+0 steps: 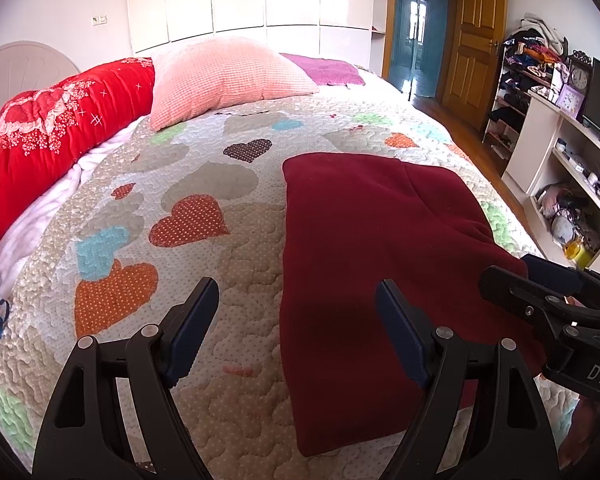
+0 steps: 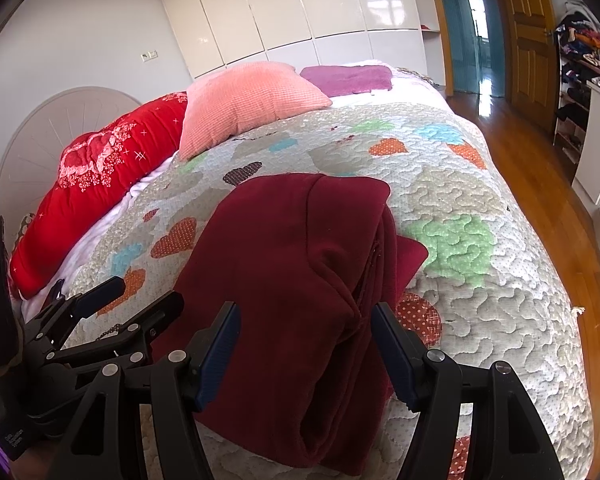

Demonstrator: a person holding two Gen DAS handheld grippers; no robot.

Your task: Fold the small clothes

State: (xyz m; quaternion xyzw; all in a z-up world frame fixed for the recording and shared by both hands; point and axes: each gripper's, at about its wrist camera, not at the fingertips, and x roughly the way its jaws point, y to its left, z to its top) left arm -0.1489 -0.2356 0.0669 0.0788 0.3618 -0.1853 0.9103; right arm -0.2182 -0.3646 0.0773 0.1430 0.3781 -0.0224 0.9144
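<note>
We hold both tools low over the bed [image 1: 240, 216], whose heart-patterned quilt carries the dark red garment [image 1: 364, 248], lying already folded into a long, narrow stack that runs from our 6 o'clock toward 12 o'clock. Our left gripper [image 1: 296, 332] is spread wide with nothing between its pads, straddling the garment's left edge; we judge it sits there to be ready to take that edge. Our right gripper [image 2: 306, 354] is equally wide and empty, its two fingers bracketing the near end of the stack where the layers bunch up, probably set to pinch it for another fold. A pink pillow [image 1: 228, 76] rests at 12 o'clock, with a red quilt [image 1: 52, 136] at 10 o'clock. On the right tool's body, seen from the left camera, we read "DAS"; the small print on the other tool is illegible.
</note>
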